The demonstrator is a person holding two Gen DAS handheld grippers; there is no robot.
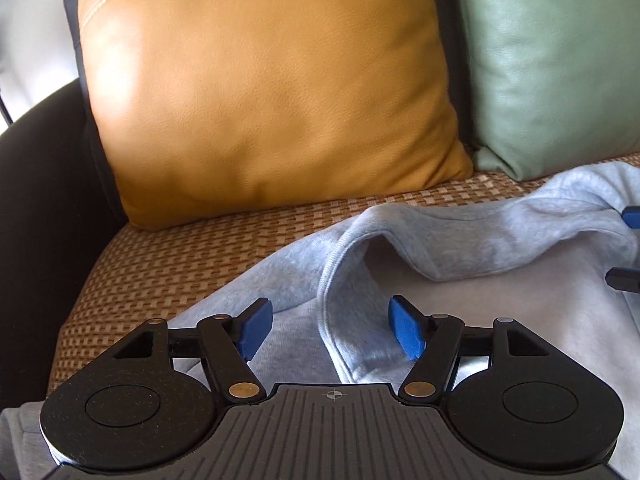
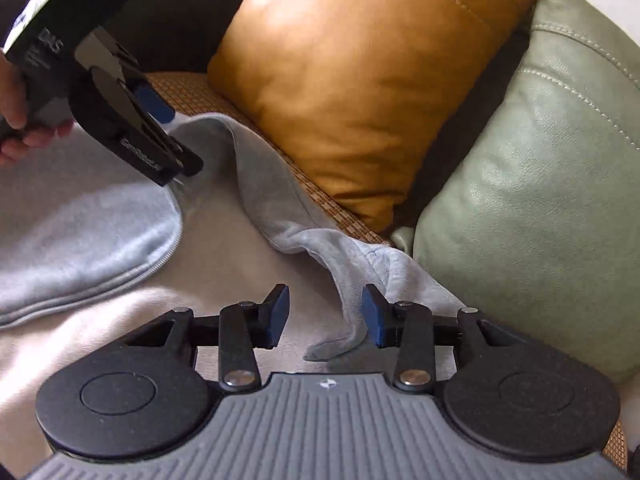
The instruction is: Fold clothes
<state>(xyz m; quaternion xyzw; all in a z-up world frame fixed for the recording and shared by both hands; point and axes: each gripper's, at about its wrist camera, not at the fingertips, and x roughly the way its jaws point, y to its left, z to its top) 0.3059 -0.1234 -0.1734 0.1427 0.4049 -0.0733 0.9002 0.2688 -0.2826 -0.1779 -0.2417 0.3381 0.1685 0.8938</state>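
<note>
At the bottom of the left wrist view, the left gripper [image 1: 330, 328] fills the foreground with its blue-padded jaws standing wide apart, holding nothing; a stitched edge of the pale grey sweatshirt [image 1: 440, 248] runs up between them without touching either pad. At the bottom of the right wrist view, the right gripper [image 2: 325, 318] has its jaws about half open, and a drooping fold of the same sweatshirt hangs between them, lying close to the right-hand pad, but neither pad presses on it. The sweatshirt lies spread across the lower half of both views on a brown woven sofa seat mat [image 1: 168, 248], with its lighter inner lining showing where the cloth is turned back. In the upper left of the right wrist view, a person's hand [image 2: 16, 108] grips the other tool, whose side carries white lettering that reads "DAS"; smaller print beneath it is too blurred to read. Farther back, a tan leather cushion [image 1: 260, 88] and a sage green cushion [image 1: 552, 64] lean against the dark sofa back. The likely risk is that either pair of jaws closes on only one loose layer, or misses the thin edge, so the fold drags unevenly and bunches.
</note>
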